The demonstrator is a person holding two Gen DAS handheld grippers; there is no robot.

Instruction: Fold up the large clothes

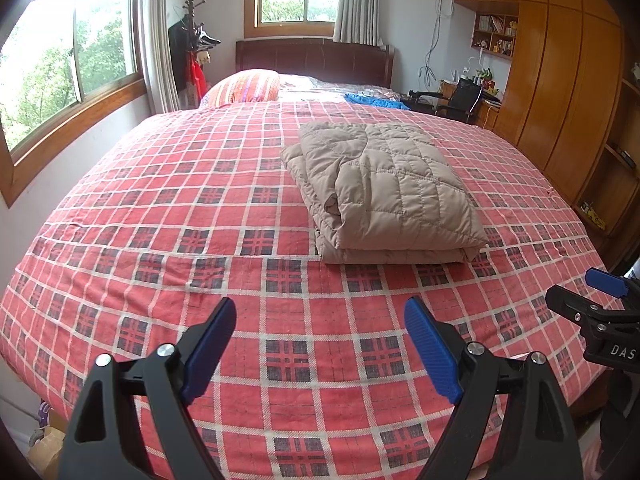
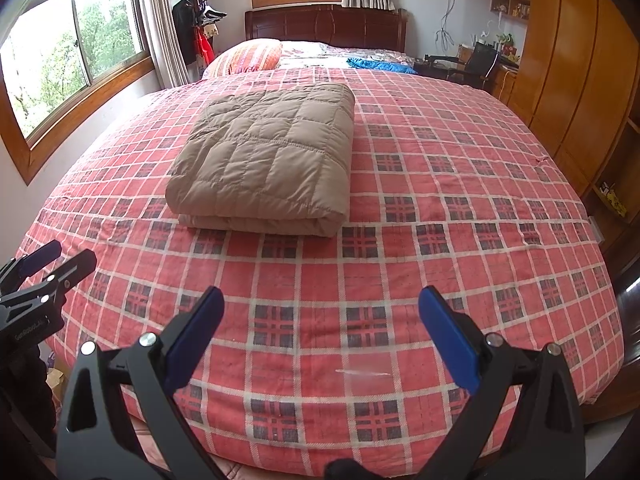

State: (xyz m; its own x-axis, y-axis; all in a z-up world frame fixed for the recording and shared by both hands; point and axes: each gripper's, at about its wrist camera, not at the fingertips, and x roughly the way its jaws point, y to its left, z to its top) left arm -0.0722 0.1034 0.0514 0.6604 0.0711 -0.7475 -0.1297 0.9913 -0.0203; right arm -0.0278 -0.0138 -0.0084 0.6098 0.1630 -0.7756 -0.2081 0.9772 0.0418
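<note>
A beige quilted jacket lies folded into a thick rectangular stack on the red plaid bed. The right wrist view shows the same jacket left of centre on the bed. My left gripper hovers open over the bed's near edge, well short of the jacket, with nothing between its blue pads. My right gripper is also open and empty, at the near edge and apart from the jacket. Each gripper shows at the other view's side: the right one, the left one.
A striped pillow and a blue cloth lie near the dark headboard. Windows line the left wall, with a coat rack in the corner. Wooden wardrobes and a desk with a chair stand on the right.
</note>
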